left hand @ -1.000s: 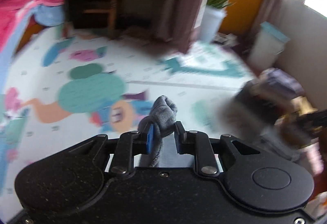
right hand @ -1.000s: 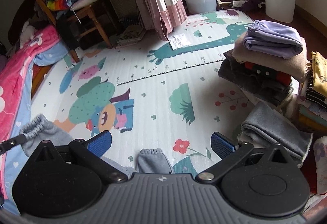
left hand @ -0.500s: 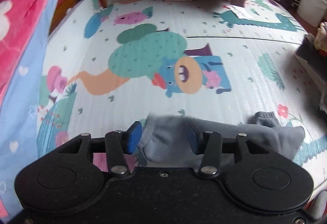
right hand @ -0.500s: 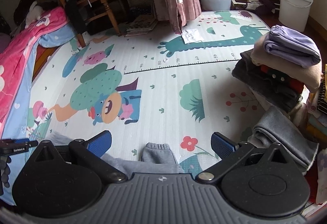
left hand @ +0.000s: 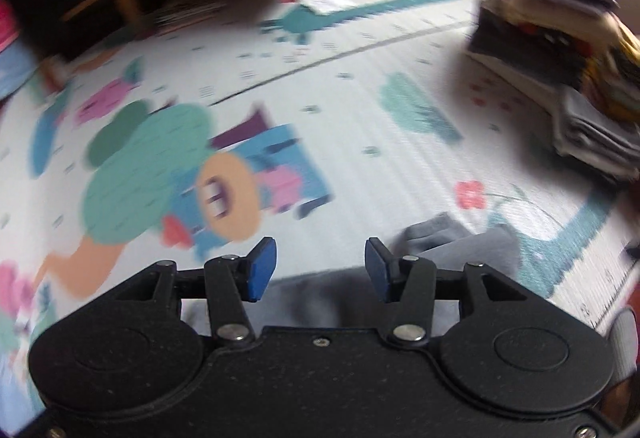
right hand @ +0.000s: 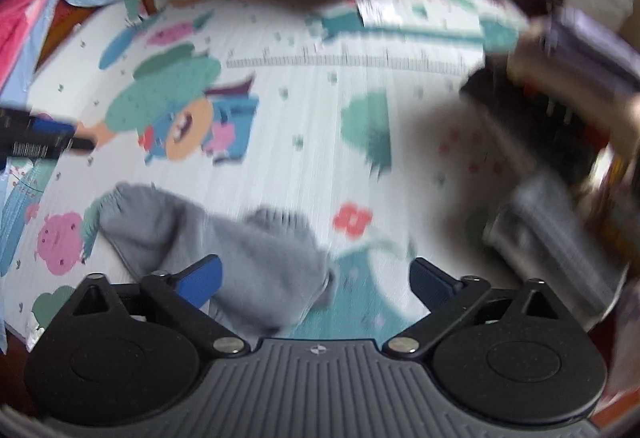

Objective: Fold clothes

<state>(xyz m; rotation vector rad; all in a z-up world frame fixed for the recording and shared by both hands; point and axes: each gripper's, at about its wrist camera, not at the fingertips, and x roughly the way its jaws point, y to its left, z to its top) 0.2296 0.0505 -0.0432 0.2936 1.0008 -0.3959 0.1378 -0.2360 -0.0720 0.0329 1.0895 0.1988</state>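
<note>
- Cartoon play mat (right hand: 304, 126) on floor, folded stack (right hand: 576, 86) at right edge of frame
- Grey sweatpants (right hand: 240, 250) lie bunched lower centre, cuffs toward upper left
- Left gripper (left hand: 316, 270) fingers apart, empty; right gripper (right hand: 316, 280) spread wide, empty
- Judgement: flatten, square the legs, grip both layers at an edge

Grey sweatpants (right hand: 224, 238) below right gripper (right hand: 314, 276): soft fleecy cloth, matt. Play mat (right hand: 312, 126) ahead: ribbed, printed, slight sheen. Gripper bodies matt speckled black plastic, metal rivets.
</note>
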